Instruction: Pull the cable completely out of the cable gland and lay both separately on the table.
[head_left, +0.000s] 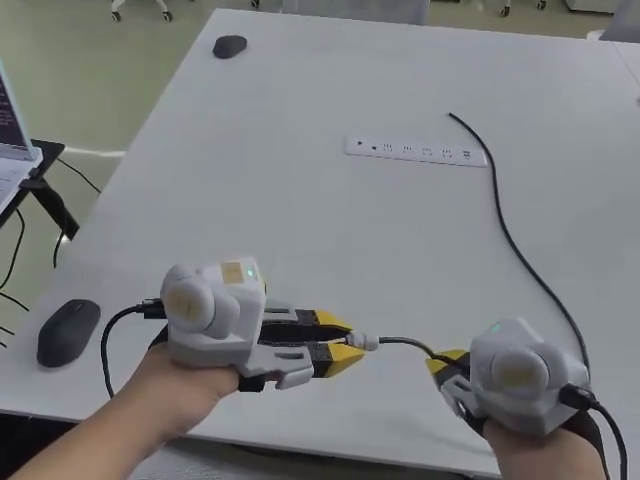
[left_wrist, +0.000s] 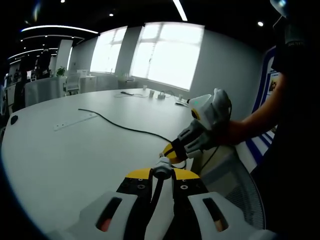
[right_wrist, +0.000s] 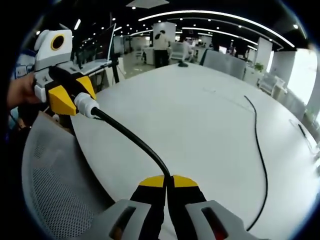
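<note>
A small white cable gland (head_left: 362, 342) sits between the yellow jaws of my left gripper (head_left: 352, 343), which is shut on it near the table's front edge. A black cable (head_left: 400, 343) leaves the gland and runs right to my right gripper (head_left: 445, 365), which is shut on it a short way along. In the left gripper view the gland (left_wrist: 162, 167) is clamped at my left gripper (left_wrist: 163, 174), and the right gripper (left_wrist: 175, 150) faces it closely. In the right gripper view the cable (right_wrist: 130, 137) arcs from my right gripper (right_wrist: 169, 181) up to the gland (right_wrist: 86, 105).
A long black cable (head_left: 520, 250) snakes across the right half of the white table (head_left: 300, 200). A white power strip (head_left: 415, 152) lies behind it. One dark mouse (head_left: 68, 330) rests at the front left corner and another mouse (head_left: 230, 46) at the far edge.
</note>
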